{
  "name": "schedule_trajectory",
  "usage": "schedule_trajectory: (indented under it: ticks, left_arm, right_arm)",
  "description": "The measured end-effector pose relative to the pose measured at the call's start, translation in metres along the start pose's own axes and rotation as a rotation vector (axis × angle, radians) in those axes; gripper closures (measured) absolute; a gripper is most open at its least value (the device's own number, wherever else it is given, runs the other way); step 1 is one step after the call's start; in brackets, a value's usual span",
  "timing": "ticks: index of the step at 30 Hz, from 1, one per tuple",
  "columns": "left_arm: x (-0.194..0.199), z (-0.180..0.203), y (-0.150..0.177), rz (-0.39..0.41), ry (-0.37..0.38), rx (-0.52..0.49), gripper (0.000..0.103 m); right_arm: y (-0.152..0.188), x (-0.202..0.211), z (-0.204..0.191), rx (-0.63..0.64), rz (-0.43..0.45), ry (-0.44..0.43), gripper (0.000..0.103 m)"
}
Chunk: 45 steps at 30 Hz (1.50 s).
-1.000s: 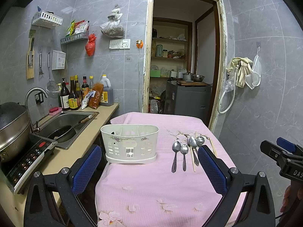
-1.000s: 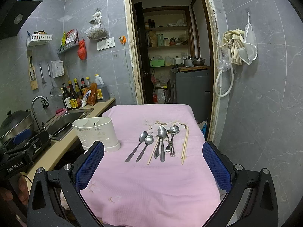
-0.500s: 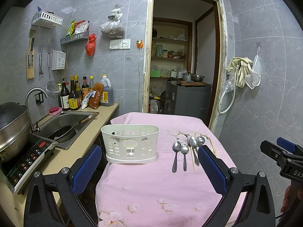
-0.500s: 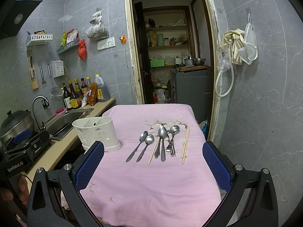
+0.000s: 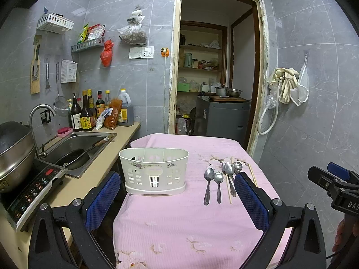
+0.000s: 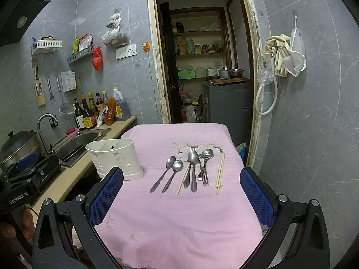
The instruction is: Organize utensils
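A table draped in a pink cloth point(image 6: 179, 219) fills the middle of both views, pushed up against the kitchen counter point(image 5: 94, 168) with its sink. Nothing on it has shifted over the past second: both cameras show the same layout as a moment ago, with only the slightest drift in framing, so the sorting has not yet begun and every piece is still to be moved. The white utensil caddy point(image 5: 154, 170) stands upright on the cloth's left side, its compartments apparently empty from the right wrist view. Well to its right lie the utensils point(image 6: 188, 170), loose in a rough row: spoons, what looks like a fork, and chopsticks point(image 6: 220, 170) at the far right edge of the group. The left gripper point(image 5: 175, 192) hovers low at the near end, fingers spread wide and holding nothing; the right gripper point(image 6: 181, 192) hangs likewise, wide apart and empty, framing the cutlery, which suggests it is likelier to make the first pick.
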State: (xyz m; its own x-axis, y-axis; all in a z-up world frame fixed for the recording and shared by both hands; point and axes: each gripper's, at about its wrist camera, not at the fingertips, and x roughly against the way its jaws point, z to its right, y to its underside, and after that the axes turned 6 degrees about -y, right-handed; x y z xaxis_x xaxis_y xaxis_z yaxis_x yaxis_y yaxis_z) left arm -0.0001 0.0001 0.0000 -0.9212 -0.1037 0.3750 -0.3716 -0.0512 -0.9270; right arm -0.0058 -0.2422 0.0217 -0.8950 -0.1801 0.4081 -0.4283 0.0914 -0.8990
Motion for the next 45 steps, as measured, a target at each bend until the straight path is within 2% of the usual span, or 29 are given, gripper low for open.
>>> schedule_trajectory:
  ticks: [45]
  left_arm:
    - [0.0002,-0.0001,-0.0003,-0.002,0.0,-0.003,0.0]
  right_arm:
    - [0.0027,-0.0044,-0.0015,-0.001,-0.004,0.002,0.001]
